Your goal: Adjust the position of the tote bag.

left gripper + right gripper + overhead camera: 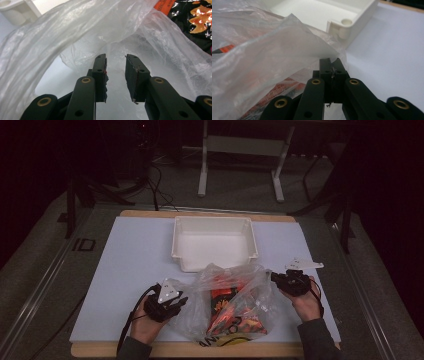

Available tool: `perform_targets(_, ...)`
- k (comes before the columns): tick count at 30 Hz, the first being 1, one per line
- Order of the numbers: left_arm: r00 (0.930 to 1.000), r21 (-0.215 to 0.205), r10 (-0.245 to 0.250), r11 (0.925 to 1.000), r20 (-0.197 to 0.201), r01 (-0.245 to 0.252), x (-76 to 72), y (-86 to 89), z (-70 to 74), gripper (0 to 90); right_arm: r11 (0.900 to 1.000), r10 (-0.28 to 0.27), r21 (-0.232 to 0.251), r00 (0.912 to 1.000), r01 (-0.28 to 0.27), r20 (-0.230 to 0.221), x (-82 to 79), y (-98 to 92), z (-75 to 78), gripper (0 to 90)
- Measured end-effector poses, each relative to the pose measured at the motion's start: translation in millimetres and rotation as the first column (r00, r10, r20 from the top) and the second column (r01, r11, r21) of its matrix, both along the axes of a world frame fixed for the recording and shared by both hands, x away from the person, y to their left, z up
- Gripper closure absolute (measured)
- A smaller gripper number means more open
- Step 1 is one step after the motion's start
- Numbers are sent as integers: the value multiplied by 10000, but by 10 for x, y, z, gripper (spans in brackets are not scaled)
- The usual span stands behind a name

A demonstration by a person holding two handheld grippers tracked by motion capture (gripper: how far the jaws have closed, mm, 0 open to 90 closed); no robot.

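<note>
A clear plastic bag [235, 292] lies at the front middle of the table with orange-and-black snack packets [227, 307] inside it. My left gripper [181, 301] is at the bag's left edge and stands open. In the left gripper view its jaws are parted, with the bag's film [75, 32] draped in front of and above them and a snack packet [197, 20] at the upper right. At the bag's right edge my right gripper [274, 277] is shut on the film. In the right gripper view the jaws meet on the bag's edge [287, 45].
An empty white tray [214, 242] stands just behind the bag on the pale blue mat [135, 260]; its corner [347, 27] is close to the right gripper. The table's wooden front edge [175, 351] runs below the hands. Dark stands and cables lie beyond the table.
</note>
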State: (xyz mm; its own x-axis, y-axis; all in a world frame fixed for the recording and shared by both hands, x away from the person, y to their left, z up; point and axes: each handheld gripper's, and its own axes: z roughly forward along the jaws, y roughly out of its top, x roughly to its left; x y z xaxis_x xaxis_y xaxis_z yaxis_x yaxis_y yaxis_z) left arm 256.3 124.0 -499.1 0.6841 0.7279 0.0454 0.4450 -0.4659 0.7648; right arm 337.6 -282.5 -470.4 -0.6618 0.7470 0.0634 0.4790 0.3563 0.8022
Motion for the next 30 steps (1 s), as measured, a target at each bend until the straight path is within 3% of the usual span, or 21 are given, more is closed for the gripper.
perform_targets(3,10000,-157,-46,9999,16,46,-28,-7,19,697,9997,235,-36,9997,-235,-59,-12,14,-12,890)
perform_targets(4,9999,-218,-122,9997,46,123,-52,-22,37,694,9988,498,-25,9987,-498,-90,-46,35,2,801)
perform_targets(5,9994,-210,-313,9993,179,316,-91,-52,75,691,9986,536,-33,9985,-536,-51,-60,42,11,766)
perform_targets(11,9941,-278,-922,9952,572,939,-215,-183,215,676,9937,1107,192,9939,-1107,34,-182,34,143,623)
perform_targets(14,9866,-325,-1453,9885,744,1480,-282,-315,301,668,9934,1135,185,9935,-1135,33,-234,8,179,576)
perform_targets(16,9866,-325,-1453,9885,744,1480,-282,-315,301,664,9942,1064,168,9943,-1065,25,-253,-2,184,576)
perform_targets(18,9812,-358,-1771,9830,772,1803,-303,-412,337,662,9955,938,111,9955,-939,86,-300,-52,196,541)
perform_targets(22,9765,-354,-2021,9781,748,2052,-295,-519,344,665,9967,804,70,9967,-805,141,-322,-94,210,543)
perform_targets(23,9734,-280,-2178,9751,705,2202,-288,-586,335,666,9972,686,288,9974,-693,241,-361,-159,257,588)
perform_targets(30,9601,-93,-2762,9609,447,2769,-260,-861,261,671,9914,1013,760,9926,-1063,666,-437,-145,397,647)
